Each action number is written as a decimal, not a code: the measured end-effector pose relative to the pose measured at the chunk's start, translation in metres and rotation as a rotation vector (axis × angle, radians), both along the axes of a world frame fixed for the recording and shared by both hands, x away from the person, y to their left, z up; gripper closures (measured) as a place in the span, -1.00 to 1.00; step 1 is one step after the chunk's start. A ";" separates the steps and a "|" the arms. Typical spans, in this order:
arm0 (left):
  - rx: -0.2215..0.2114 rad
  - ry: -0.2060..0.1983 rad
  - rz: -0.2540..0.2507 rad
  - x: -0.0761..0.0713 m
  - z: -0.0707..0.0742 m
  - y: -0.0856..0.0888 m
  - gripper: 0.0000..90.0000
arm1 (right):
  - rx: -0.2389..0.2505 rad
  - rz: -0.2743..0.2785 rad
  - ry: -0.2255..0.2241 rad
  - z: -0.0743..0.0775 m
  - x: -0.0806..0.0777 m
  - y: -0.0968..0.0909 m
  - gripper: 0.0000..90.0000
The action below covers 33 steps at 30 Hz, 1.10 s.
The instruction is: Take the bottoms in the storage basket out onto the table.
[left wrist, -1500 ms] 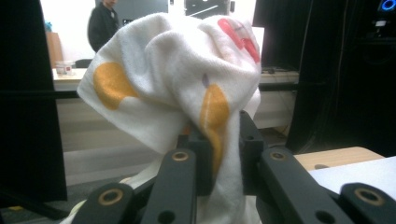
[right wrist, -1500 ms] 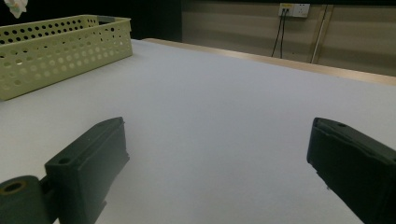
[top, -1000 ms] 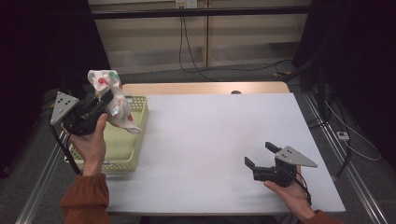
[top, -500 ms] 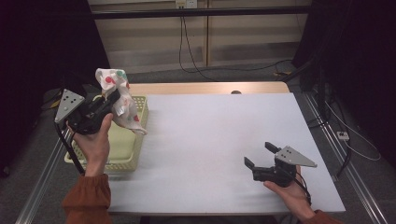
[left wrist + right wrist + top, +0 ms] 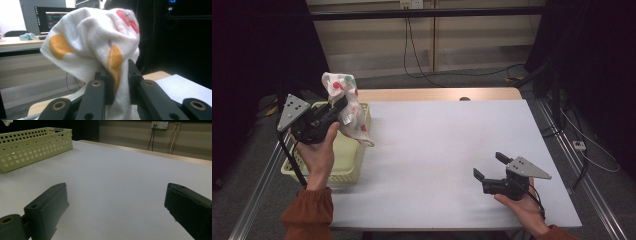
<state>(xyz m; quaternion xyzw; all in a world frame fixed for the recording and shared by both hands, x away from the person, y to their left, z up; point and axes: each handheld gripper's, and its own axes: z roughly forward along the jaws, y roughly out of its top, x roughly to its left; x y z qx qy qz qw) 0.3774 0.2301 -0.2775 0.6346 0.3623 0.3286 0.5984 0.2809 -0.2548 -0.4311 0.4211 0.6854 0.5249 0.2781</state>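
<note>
The cloth (image 5: 346, 107) is a soft terry towel, white with round orange, red and green spots, and it hangs crumpled above the far end of the basket (image 5: 343, 165). The left gripper (image 5: 334, 107) pinches it: in the left gripper view the two black jaws press together on a bunched fold of the cloth (image 5: 100, 50), and the fabric puffs out over them in a rounded lump. The lower part of the cloth is cut off behind the jaws there, so its full shape is hard to make out.

The basket is pale yellow plastic, long and shallow, with walls full of small round holes (image 5: 32, 143). It stands at the left edge of the table (image 5: 447, 150), whose top is a smooth white sheet with a wooden strip along the far edge. The left hand and the cloth hide part of the basket, so what lies inside I cannot tell.

The right gripper (image 5: 487, 167) rests far to the right of the basket, low over the white top, its jaws spread wide with nothing between them.
</note>
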 end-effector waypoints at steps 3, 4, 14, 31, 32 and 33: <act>0.003 0.002 -0.011 0.000 0.000 -0.003 0.80 | 0.000 0.000 0.001 0.000 0.000 0.000 -0.89; 0.006 0.002 -0.017 0.000 0.000 -0.004 0.80 | 0.001 -0.001 0.000 0.000 0.000 0.000 -0.89; 0.010 0.004 -0.040 0.000 0.001 -0.015 0.80 | 0.000 -0.003 0.002 0.000 0.000 0.000 -0.89; 0.026 0.005 -0.088 -0.001 0.004 -0.039 0.80 | 0.004 0.003 0.002 0.000 0.001 0.001 -0.89; 0.029 0.002 -0.090 -0.002 0.005 -0.040 0.80 | 0.006 0.002 0.003 0.000 0.001 0.001 -0.89; 0.031 0.002 -0.094 -0.001 0.005 -0.042 0.80 | 0.006 0.002 0.004 0.000 0.001 0.001 -0.89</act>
